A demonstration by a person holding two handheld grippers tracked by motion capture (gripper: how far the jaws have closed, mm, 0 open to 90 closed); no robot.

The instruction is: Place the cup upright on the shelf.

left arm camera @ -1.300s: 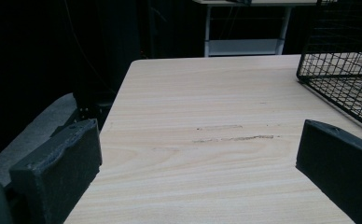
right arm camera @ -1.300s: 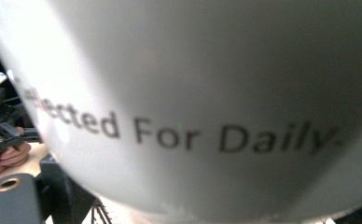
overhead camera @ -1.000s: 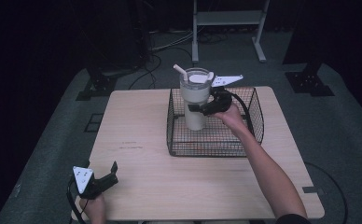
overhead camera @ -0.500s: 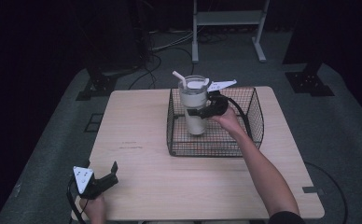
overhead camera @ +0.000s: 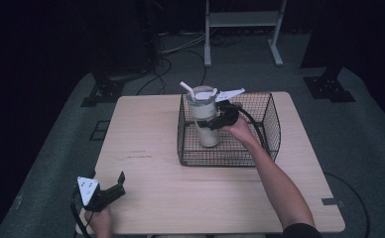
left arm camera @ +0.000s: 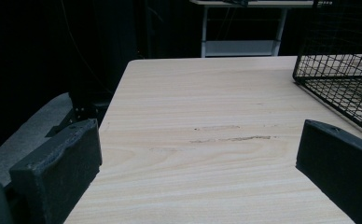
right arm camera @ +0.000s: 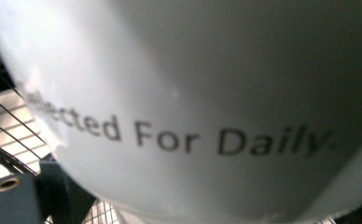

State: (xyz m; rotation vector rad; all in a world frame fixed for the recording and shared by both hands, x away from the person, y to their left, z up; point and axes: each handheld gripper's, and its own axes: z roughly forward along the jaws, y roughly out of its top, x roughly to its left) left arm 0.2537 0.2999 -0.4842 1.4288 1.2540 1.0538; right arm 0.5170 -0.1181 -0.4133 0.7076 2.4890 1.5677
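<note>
A white tumbler [overhead camera: 204, 118] with a clear lid and a white straw stands upright inside the black wire basket [overhead camera: 275, 124], near its left side. My right gripper [overhead camera: 219, 120] is shut on the tumbler's middle, reaching in from the right. In the right gripper view the tumbler's wall [right arm camera: 193, 93] is very close, with dark print reading "For Daily", and one finger [right arm camera: 58, 191] shows at lower left. My left gripper [overhead camera: 107, 177] rests open at the table's near left corner; nothing lies between its jaws in the left gripper view [left arm camera: 198, 154].
The basket stands on the far right half of the wooden table [overhead camera: 146, 148]; its corner [left arm camera: 337, 70] shows at the right of the left gripper view. Behind the table are a white metal stand [overhead camera: 240, 20], cables and dark floor.
The right gripper has lowered the tumbler deeper into the basket and slightly to the left. The left gripper has stayed in place.
</note>
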